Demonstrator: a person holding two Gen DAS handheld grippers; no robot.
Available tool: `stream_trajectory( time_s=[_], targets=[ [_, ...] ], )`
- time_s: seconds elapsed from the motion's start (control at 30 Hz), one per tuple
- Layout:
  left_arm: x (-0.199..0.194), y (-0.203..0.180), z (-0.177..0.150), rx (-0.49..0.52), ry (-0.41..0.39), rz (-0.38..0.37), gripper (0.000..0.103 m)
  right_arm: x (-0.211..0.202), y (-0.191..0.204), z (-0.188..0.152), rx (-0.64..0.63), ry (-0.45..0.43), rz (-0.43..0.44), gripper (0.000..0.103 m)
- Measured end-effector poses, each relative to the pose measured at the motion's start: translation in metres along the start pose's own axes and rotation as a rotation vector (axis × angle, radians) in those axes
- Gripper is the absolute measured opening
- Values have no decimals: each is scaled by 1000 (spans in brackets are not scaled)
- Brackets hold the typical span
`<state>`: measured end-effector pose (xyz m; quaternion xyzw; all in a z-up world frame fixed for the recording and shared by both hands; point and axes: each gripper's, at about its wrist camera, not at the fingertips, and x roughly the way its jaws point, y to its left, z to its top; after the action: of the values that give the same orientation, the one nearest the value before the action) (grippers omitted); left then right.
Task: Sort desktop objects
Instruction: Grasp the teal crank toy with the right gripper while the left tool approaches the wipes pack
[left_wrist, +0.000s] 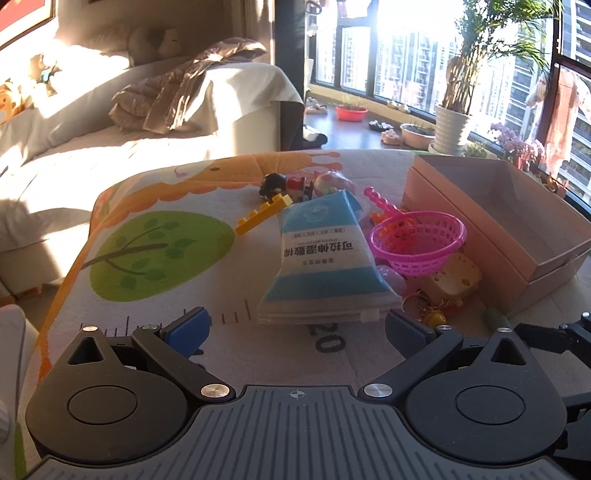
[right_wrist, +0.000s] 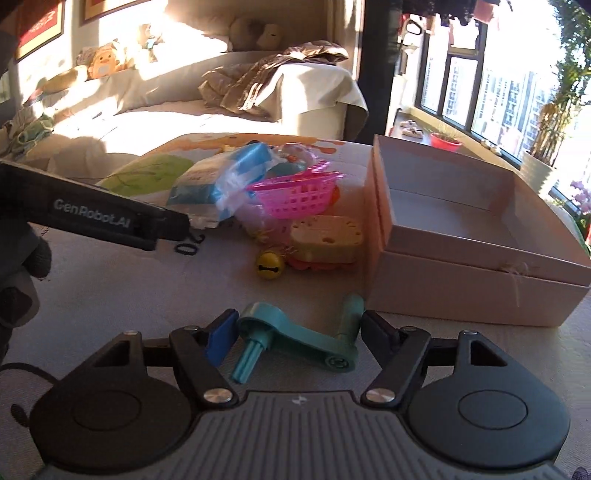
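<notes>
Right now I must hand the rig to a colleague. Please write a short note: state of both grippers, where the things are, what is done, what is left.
Right gripper: its fingers stand on either side of the teal crank toy on the mat; whether they press it is unclear.
Left gripper: open, empty, before the blue-and-white packet.
Pink box: nothing visible inside, so nothing sorted yet.
Left to sort: packet, pink basket, cheese toy, yellow bell, yellow brick, small figures behind.
</notes>
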<state>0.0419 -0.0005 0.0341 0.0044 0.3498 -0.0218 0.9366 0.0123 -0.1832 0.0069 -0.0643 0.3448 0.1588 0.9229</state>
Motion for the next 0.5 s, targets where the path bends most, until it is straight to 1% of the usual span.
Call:
stream_trajectory(
  time_s=[0.13, 0.2, 0.3, 0.37, 0.4, 0.43, 0.47, 0.5],
  targets=[
    [23, -5, 14, -6, 19, 6, 103, -1, 0, -5, -36, -9, -16, 71],
    [36, -3, 18, -30, 38, 18, 103, -2, 1, -8, -37, -17, -15, 70],
    [46, 3, 17, -63, 69, -2, 102, -3, -1, -9, -23, -16, -7, 71],
    [47, 6, 14, -69, 79, -30, 93, -2, -2, -9, -24, -16, -7, 72],
    [47, 7, 12, -68, 87, -31, 88, -2, -2, -9, -24, -16, -9, 72],
    [47, 8, 10, -65, 92, -32, 79, -2, -2, -9, -22, -15, -13, 74],
    [46, 9, 8, -54, 86, -23, 76, -1, -2, -8, -19, -14, -15, 76],
    [44, 10, 5, -43, 78, -14, 67, -1, -3, -8, -14, -13, -14, 76]
  ],
)
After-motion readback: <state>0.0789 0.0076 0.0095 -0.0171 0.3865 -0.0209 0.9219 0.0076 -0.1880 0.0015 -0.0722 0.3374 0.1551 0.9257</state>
